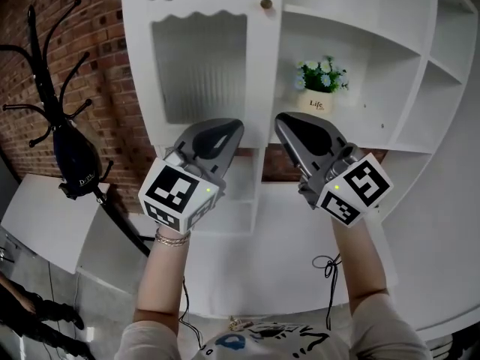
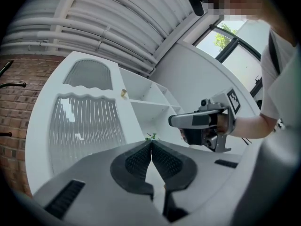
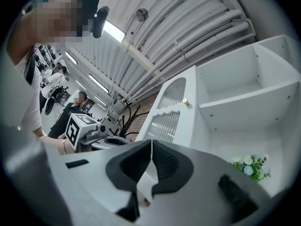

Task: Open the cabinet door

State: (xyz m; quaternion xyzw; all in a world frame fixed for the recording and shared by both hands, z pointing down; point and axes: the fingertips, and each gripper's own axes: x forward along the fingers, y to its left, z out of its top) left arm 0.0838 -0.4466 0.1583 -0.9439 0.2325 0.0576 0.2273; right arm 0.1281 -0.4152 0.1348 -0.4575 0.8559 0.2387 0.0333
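The white cabinet door with a ribbed glass panel stands closed against the left of the cabinet. Its small brass knob sits at the door's upper right edge, well above both grippers. My left gripper is shut and empty, held up in front of the door's lower right corner. My right gripper is shut and empty too, close beside it, before the open shelf. In the left gripper view the door and knob lie beyond the closed jaws. The right gripper view shows the knob above its closed jaws.
A pot of white flowers stands on the open shelf right of the door. A black coat rack with a dark bag stands before the brick wall at left. People stand far behind.
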